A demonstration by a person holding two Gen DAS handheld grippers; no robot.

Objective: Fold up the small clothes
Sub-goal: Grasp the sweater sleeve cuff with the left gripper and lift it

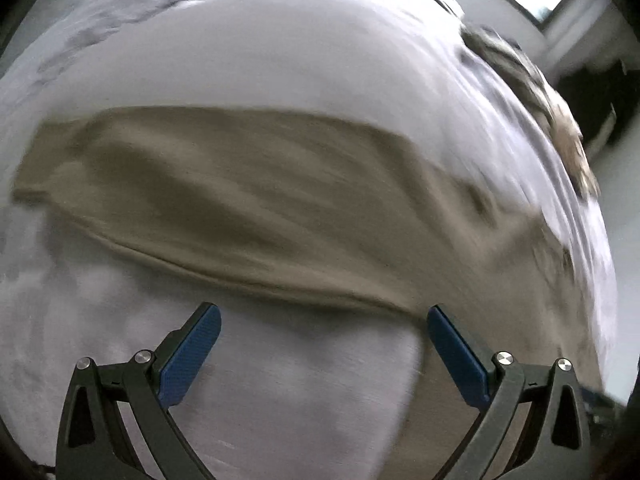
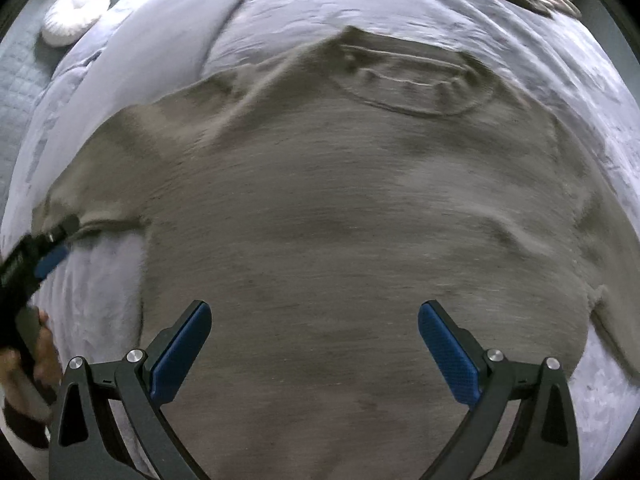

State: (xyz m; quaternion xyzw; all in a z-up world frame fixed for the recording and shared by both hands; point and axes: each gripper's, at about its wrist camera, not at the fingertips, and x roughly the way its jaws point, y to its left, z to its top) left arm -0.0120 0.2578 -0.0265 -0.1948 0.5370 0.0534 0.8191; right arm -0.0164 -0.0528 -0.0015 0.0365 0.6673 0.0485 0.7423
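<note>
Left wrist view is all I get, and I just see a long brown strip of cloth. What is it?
Observer: Part of a brown T-shirt spread flat on the bedding. The right wrist view shows its collar.
Operator: Where are my other tongs?
Observer: The right tongs hang open over the shirt's middle, gripping nothing.
Operator: Anything else around?
Observer: A round white cushion lies past the bedding, at the far left.
</note>
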